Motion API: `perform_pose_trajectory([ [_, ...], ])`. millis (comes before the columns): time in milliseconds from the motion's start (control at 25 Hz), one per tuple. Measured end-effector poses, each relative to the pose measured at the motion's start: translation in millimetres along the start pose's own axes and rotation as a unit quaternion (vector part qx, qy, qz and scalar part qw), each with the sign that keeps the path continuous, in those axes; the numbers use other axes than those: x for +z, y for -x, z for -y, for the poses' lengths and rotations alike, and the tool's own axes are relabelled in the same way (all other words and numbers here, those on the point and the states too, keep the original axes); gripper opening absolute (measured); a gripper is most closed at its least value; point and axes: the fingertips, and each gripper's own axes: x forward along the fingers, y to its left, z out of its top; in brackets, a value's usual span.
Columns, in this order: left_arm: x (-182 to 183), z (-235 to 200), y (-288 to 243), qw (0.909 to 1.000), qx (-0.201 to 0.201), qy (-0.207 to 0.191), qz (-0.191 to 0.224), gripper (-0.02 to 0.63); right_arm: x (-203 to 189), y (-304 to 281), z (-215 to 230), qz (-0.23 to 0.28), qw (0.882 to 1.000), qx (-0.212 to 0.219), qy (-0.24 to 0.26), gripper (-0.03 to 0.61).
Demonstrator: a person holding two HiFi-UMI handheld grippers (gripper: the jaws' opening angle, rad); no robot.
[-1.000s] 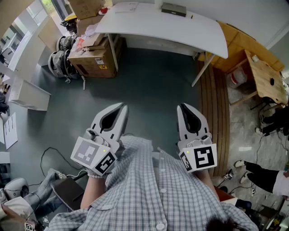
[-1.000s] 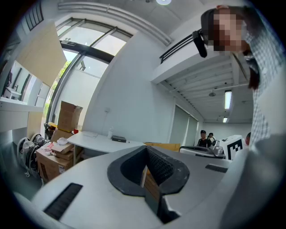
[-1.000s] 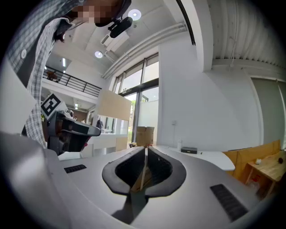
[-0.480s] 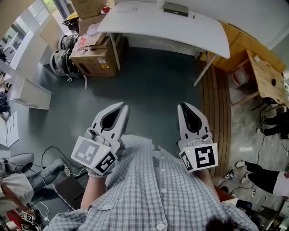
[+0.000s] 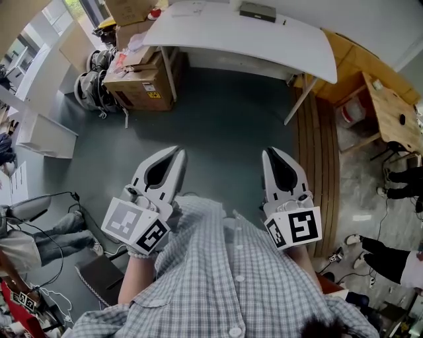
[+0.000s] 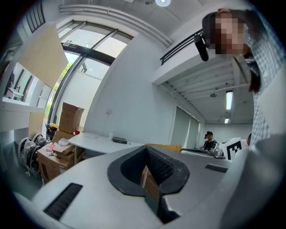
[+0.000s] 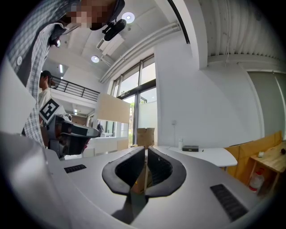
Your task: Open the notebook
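Left gripper point(image 5: 180, 152): held at chest, jaws together, nothing between them.
Right gripper point(image 5: 268, 153): alongside, jaws together, likewise empty.
Grey floor point(image 5: 225, 112): lies between the grippers and the table.
White table point(image 5: 218, 36): stands ahead of both tips.
Notebook point(image 5: 258, 11): dark flat slab at the table's far edge, well apart from both grippers.

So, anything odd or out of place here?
Nothing spilled or damaged. The only oddity: the left gripper and the right gripper are shut on nothing, well short of the white table, where a dark flat item lies.
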Motion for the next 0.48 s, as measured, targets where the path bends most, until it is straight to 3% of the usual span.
perform_pose_trajectory([
  [480,-6.9,8.0,-19.5,0.9998,-0.015,0.007,-0.010,0.009,-10.8,8.6,23.6,-0.010,1.000,-0.023,-0.015,0.032],
])
